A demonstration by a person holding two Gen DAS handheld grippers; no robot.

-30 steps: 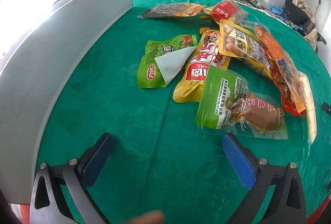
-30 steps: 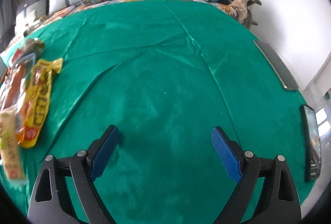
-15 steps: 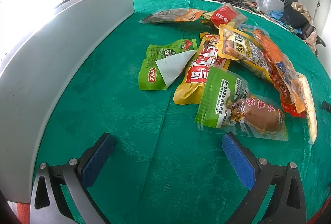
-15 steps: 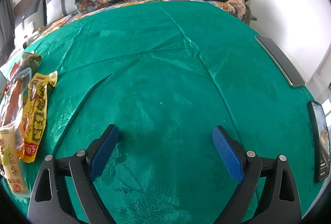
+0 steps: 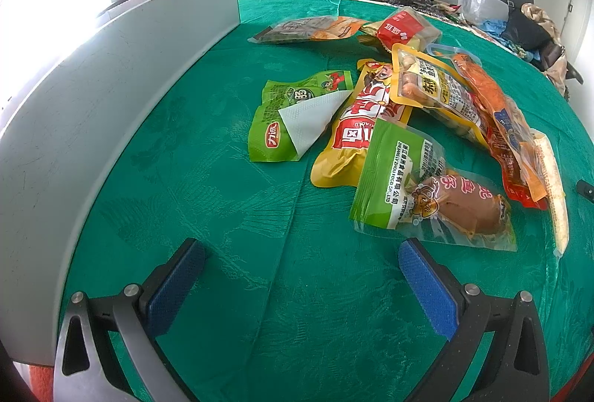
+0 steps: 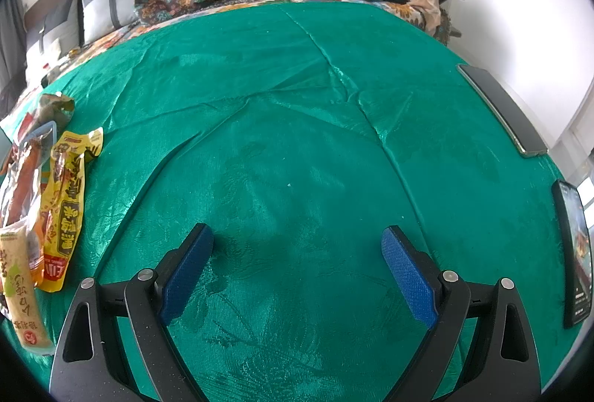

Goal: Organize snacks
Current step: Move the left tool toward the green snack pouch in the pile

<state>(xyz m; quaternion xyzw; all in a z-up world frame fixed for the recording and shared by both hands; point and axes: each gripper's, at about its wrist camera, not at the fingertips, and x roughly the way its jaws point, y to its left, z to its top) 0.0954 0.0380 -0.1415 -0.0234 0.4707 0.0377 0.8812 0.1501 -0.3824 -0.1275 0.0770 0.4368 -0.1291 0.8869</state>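
Left wrist view: the left gripper [image 5: 300,266], fingers wide and empty, has drawn back slightly from the snack pile [image 5: 401,120] at centre right; no sorting has begun. Right wrist view alone shows the right gripper [image 6: 297,268], also wide, over bare green cloth [image 6: 297,112], with two phones [image 6: 573,253] at the right edge.

Eight crinkly plastic snack packets [image 5: 371,127] lie on the green cloth-covered surface [image 5: 222,216], two flat dark phones [image 6: 501,108] rest near its edge, and one tall grey board [image 5: 111,86] stands alongside.
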